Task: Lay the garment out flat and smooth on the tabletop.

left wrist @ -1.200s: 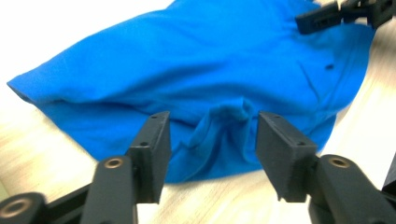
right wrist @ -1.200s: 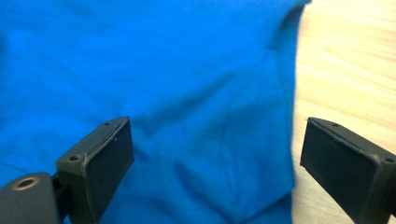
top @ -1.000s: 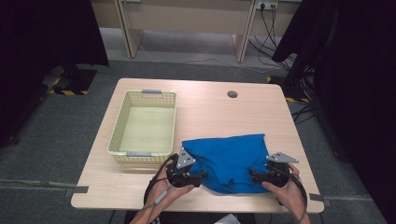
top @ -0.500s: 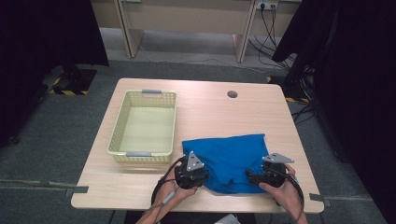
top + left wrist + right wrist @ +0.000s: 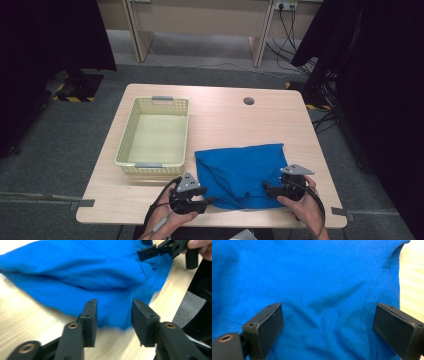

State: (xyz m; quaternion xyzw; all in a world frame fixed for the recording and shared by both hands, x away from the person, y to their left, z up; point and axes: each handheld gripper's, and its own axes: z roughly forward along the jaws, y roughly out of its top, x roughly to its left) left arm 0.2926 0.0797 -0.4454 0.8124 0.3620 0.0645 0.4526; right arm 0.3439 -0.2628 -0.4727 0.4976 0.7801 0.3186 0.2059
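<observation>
A blue cloth [image 5: 240,172] lies crumpled flat on the near right part of the wooden table [image 5: 225,115]. My left gripper [image 5: 209,201] sits at the cloth's near left corner and points right along the table's front edge. In the left gripper view its jaws [image 5: 114,312] have just been opening; they stand apart over the cloth's hem [image 5: 75,265] and pinch nothing. My right gripper [image 5: 266,189] rests at the cloth's near right side. Its jaws [image 5: 329,317] are spread wide and open over the fabric [image 5: 312,277]. It also appears far off in the left gripper view [image 5: 155,250].
A pale yellow plastic basket [image 5: 125,135] stands empty on the left half of the table. A round cable hole [image 5: 248,100] sits near the far edge. Bare wood lies beyond the cloth. Dark curtains and floor cables surround the table.
The left gripper has drawn back to the left, off the cloth's corner, after reaching a little further in. The right gripper and the cloth have stayed in place.
</observation>
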